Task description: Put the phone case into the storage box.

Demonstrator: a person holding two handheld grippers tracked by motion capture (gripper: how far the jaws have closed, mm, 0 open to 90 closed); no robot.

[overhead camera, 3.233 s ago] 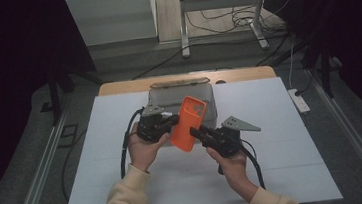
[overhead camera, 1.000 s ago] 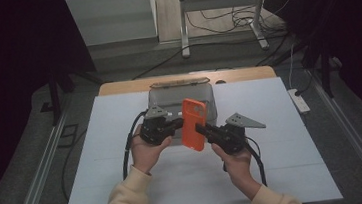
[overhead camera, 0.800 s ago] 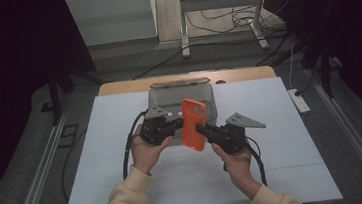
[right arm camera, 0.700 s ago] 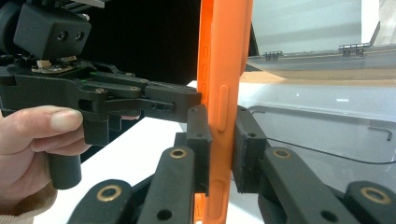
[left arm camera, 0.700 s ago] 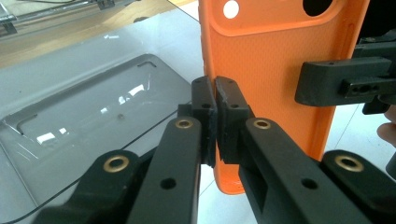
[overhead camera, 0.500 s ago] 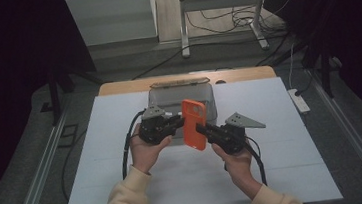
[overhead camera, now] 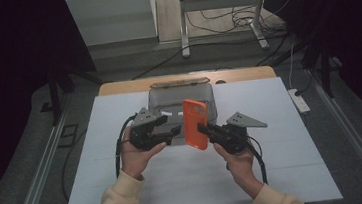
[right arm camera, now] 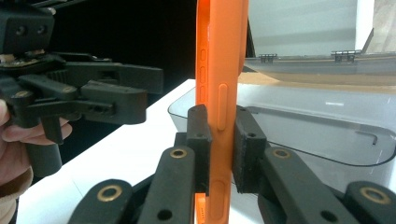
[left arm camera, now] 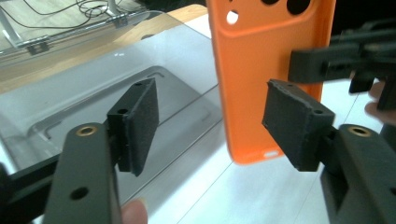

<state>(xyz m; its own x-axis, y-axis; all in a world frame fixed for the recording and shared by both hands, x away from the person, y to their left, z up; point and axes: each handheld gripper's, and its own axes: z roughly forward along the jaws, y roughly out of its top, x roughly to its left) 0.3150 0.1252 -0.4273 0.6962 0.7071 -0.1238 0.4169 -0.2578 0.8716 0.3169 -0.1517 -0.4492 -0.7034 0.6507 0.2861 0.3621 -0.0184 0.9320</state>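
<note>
At centre of the counter [overhead camera: 120, 113], approx. 12 o'clock from my body, I hold the orange phone case [overhead camera: 195, 123] upright, off the surface, w/ its lower end nearest me. My right claw [overhead camera: 202, 128] is clamped on it: in the right gripper view both pads [right arm camera: 200, 135] press the case's edge flat from either side, approx. mid-length by the side-button cut-outs. Case sits just in front of the clear plastic tray [overhead camera: 164, 101], which lies at 12 o'clock from it, lid [overhead camera: 179, 82] hinged back.

Change vs. a second ago: my left claw [overhead camera: 175, 130] had been closed against the case; its jaws have just been opening and it has drawn back toward 9 o'clock. Left gripper view confirms: pads [left arm camera: 137, 121] stand apart, nothing between them, case off to the side by the far pad and clear of it.

Meaning: handover done, I judge. Case is carried by the right claw alone, so grip security depends on that single edge pinch. Left claw is free for re-grasp or to steady the tray. Next move prob. sets the case into the tray; watch for pivoting about the pinch point.
</note>
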